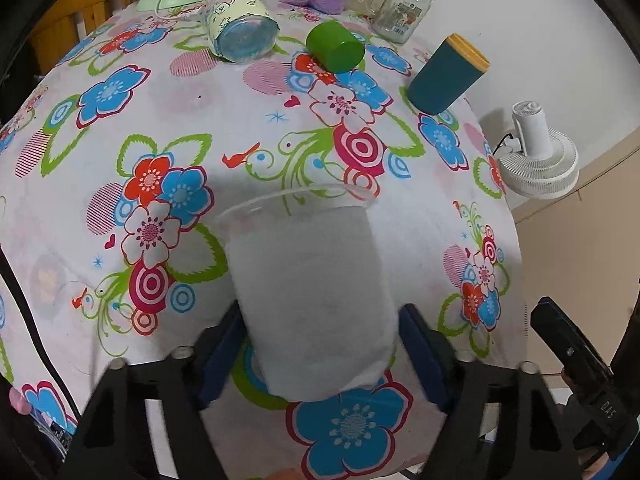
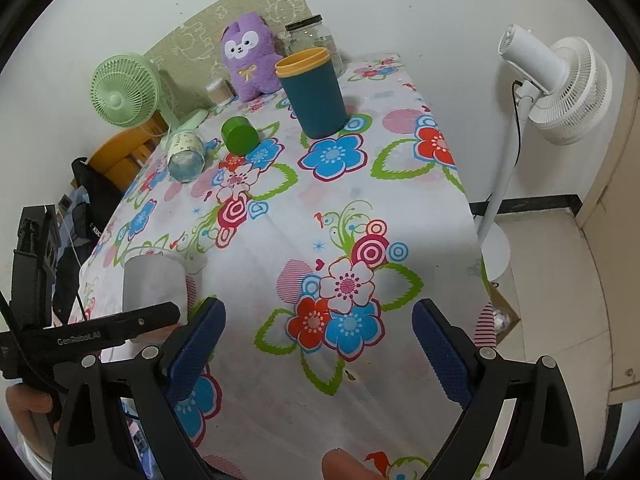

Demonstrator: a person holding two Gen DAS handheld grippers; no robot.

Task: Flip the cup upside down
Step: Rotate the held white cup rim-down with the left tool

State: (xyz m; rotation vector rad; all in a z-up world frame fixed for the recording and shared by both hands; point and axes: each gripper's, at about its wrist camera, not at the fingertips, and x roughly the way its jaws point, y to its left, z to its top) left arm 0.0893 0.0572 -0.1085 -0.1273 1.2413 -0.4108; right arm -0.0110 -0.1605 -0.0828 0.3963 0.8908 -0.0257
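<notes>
Floral tablecloth over a table against a white wall. Far edge, left to right: green desk fan, glass jar on its side, green cup on its side, upright teal tumbler. Near edge: translucent frosted cup, pinched between the left gripper's blue pads. Right gripper spread wide, holding nothing.
</notes>
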